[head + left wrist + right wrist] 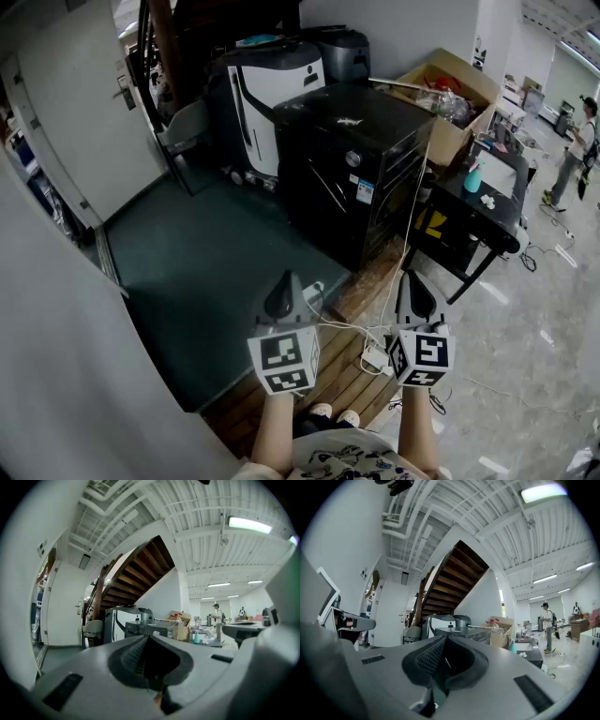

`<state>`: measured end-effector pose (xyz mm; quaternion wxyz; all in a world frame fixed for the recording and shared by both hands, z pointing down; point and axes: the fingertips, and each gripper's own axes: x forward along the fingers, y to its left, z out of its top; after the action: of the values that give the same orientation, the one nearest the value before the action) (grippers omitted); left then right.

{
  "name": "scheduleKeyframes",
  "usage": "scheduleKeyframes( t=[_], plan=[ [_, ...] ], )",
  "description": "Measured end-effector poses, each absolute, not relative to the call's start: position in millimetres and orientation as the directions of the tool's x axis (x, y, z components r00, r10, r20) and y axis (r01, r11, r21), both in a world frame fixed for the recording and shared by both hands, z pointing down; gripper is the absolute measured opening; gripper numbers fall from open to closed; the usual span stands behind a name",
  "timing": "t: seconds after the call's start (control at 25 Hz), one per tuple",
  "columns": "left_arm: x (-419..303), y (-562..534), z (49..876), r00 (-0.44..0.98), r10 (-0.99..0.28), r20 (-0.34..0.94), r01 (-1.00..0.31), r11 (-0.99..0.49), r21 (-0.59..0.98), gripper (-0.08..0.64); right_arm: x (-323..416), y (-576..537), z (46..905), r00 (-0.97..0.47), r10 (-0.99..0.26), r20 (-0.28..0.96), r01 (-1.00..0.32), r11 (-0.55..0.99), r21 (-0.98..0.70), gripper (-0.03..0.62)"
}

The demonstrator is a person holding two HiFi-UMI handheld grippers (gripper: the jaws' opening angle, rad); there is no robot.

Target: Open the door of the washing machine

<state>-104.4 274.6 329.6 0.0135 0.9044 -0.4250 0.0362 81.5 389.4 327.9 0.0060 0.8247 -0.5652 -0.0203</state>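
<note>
The washing machine (361, 178) is a black cabinet with a round knob on its front, and it stands on the floor ahead of me; its door looks shut. It shows small and far off in the left gripper view (150, 629) and in the right gripper view (464, 632). My left gripper (284, 281) is held level well short of the machine, jaws together and empty (149, 637). My right gripper (412, 279) hangs beside it at the same height, also closed on nothing (446, 638).
A white and black appliance (267, 89) stands behind the machine. An open cardboard box (450, 94) and a black cart (478, 211) with a teal bottle (472, 178) are at its right. Cables and a power strip (375, 356) lie on a wooden pallet (347, 375). A person (574, 155) stands far right.
</note>
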Motion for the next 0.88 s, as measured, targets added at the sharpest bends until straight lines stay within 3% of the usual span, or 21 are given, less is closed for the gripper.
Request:
scheduleKeyframes(
  t=[0.88],
  plan=[
    [-100.2,274.8,329.6,0.632,-0.773,0.059,-0.775,-0.632,0.013,0.004,82.3,393.6,331.4,0.381,-0.924,-0.029,-0.924,-0.382,0.022,0.020]
  ],
)
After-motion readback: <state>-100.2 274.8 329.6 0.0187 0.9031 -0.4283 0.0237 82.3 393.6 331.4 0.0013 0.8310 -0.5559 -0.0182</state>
